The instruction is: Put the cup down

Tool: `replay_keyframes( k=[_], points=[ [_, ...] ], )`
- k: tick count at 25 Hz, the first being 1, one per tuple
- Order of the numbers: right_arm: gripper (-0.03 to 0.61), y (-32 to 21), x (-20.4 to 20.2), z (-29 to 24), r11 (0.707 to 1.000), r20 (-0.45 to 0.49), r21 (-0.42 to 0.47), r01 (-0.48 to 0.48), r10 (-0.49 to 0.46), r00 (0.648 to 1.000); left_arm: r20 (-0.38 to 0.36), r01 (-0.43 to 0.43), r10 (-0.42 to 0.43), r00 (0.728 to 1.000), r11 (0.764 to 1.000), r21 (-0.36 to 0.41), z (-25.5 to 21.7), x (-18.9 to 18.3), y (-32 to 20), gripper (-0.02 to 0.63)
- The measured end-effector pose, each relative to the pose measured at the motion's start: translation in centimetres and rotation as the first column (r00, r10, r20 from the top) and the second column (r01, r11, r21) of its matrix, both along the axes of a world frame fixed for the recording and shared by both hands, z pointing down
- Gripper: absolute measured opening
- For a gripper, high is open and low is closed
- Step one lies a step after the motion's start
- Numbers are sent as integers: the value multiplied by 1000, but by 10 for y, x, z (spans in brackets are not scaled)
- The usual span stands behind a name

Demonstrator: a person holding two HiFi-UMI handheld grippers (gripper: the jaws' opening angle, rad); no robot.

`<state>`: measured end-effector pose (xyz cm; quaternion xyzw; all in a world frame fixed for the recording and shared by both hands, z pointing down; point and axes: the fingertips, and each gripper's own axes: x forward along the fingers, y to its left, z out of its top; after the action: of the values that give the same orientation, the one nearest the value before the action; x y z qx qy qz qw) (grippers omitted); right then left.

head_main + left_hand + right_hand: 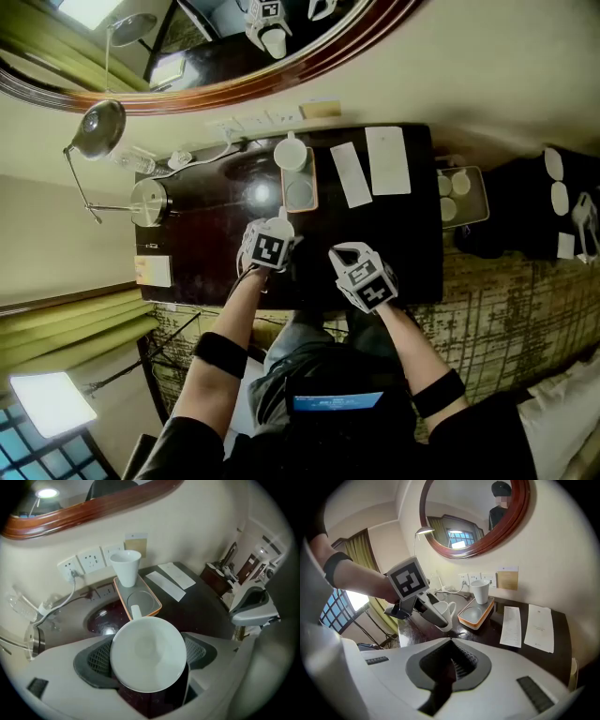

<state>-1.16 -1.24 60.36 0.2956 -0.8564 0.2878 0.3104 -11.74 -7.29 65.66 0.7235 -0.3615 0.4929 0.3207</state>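
Left gripper view looks straight down into the white cup (147, 653), which sits between the two pads of the left gripper (149, 666); the pads press on its sides, and its handle points away toward the far wall. The cup hangs low over the dark table (201, 613), just near of the orange-rimmed tray (158, 603); whether its base touches the wood cannot be told. A white tumbler (125, 567) stands on the tray's far end. Two paper slips (165, 585) lie right of the tray. The right gripper (451, 665), jaws pressed together and empty, hovers to the right.
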Motion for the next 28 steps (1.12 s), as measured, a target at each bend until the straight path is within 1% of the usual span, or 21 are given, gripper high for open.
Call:
replay_keyframes(
  k=[4, 6, 8, 13, 15, 22, 24, 28],
  points=[
    [2, -6, -4, -9, 1000, 11, 18, 18, -18, 1000, -3, -98, 98, 995, 994, 37, -18, 15, -13, 430],
    [2, -4, -4, -6, 1000, 9, 6, 22, -22, 1000, -13, -153, 154, 988, 987, 52, -25, 24, -20, 428],
    [2, -6, -4, -8, 1000, 10, 13, 24, -24, 1000, -27, -198, 200, 979, 978, 59, -29, 32, -27, 428],
    [2, -7, -9, -9, 999, 14, 9, 34, -34, 999, -41, -281, 285, 958, 956, 79, -38, 47, -49, 430],
    [2, -6, -11, -9, 999, 17, 1, 39, -39, 999, -48, -300, 304, 951, 950, 87, -40, 53, -59, 430],
    [2, -15, -22, -11, 998, 18, 0, 62, -62, 998, -68, -332, 338, 939, 939, 86, -37, 65, -80, 430],
    [2, -18, -24, -14, 998, 21, 8, 67, -67, 998, -67, -336, 341, 938, 938, 82, -33, 67, -84, 430],
    [2, -19, -23, -10, 998, 20, -5, 68, -68, 997, -60, -335, 339, 939, 940, 71, -25, 67, -88, 430]
  ],
)
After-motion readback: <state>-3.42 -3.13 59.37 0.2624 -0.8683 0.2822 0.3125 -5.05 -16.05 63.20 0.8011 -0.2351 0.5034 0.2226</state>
